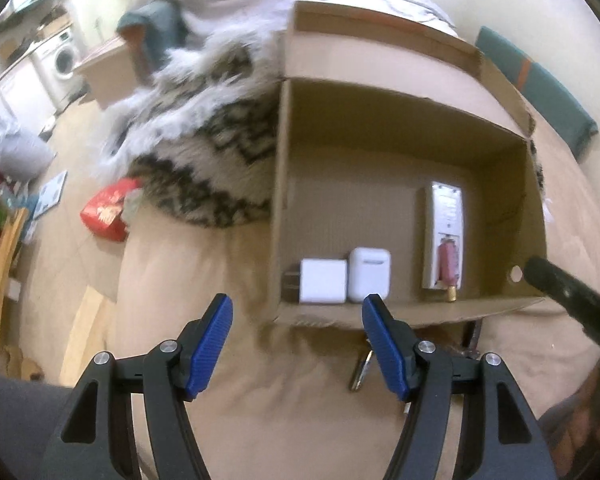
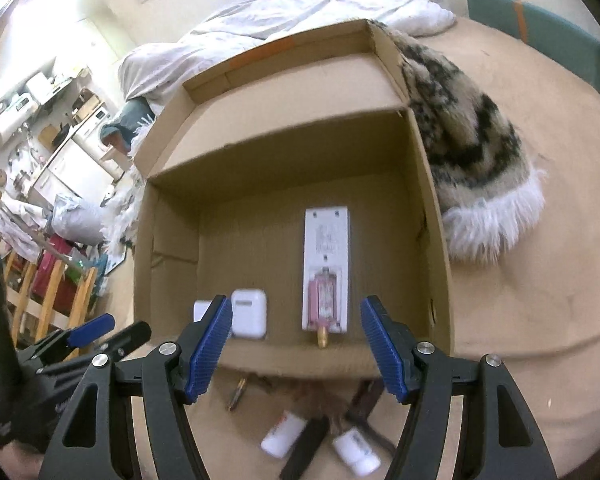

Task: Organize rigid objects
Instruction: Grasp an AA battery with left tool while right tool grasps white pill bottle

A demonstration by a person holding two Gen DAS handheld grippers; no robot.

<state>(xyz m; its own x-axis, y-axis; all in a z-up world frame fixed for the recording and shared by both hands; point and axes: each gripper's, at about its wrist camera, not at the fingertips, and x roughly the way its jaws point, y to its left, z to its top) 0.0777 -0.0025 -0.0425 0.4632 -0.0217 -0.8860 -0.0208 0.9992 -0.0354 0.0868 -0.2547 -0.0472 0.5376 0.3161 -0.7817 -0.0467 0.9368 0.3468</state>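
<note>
An open cardboard box (image 1: 380,116) (image 2: 284,136) lies on a beige bed. Along its near wall sit a white charger cube (image 1: 323,280) (image 2: 201,309), a white earbud case (image 1: 369,279) (image 2: 249,312) and a white card holding a pink item (image 1: 444,236) (image 2: 325,270). My left gripper (image 1: 297,344) is open and empty just before the box's near edge, with a metal key (image 1: 360,370) on the bed below it. My right gripper (image 2: 296,346) is open and empty above the near edge. On the bed below it lie a key (image 2: 236,393), two white items (image 2: 283,434) (image 2: 356,452) and dark items.
A furry patterned blanket (image 1: 220,152) (image 2: 476,152) lies beside the box. White bedding (image 2: 300,12) is behind it, a teal cushion (image 1: 540,88) at the far right. The left gripper shows in the right wrist view (image 2: 92,330). A red bag (image 1: 108,210) lies on the floor at left.
</note>
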